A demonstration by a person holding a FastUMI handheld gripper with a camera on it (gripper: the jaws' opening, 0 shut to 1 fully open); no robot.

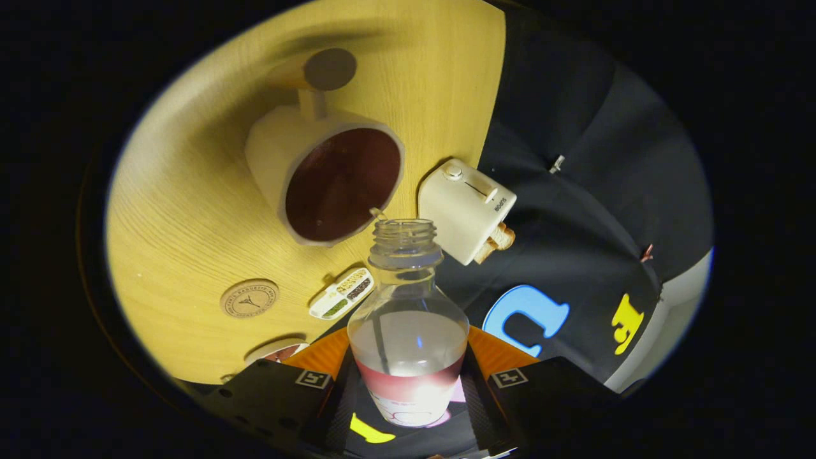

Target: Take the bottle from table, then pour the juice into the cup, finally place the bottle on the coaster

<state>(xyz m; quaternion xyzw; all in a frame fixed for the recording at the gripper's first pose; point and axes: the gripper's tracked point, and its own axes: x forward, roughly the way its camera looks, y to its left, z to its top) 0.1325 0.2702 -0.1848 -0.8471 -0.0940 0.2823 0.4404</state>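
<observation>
Claw (408,382) grips bottle (408,331) (uncapped).

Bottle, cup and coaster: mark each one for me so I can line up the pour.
bottle (408,347): gripper view, on its clear body between the fingers, which grip it.
cup (342,184): gripper view, on its dark inside, just beyond the bottle's open mouth.
coaster (249,298): gripper view, on its round top face.

Little lettering, none of it legible

The toaster (467,210) bears a small dark brand word on its side, too small to make out. The round wooden coaster (249,298) carries an engraved ring of lettering, unreadable; the bottle (408,325) label print is blurred.
</observation>
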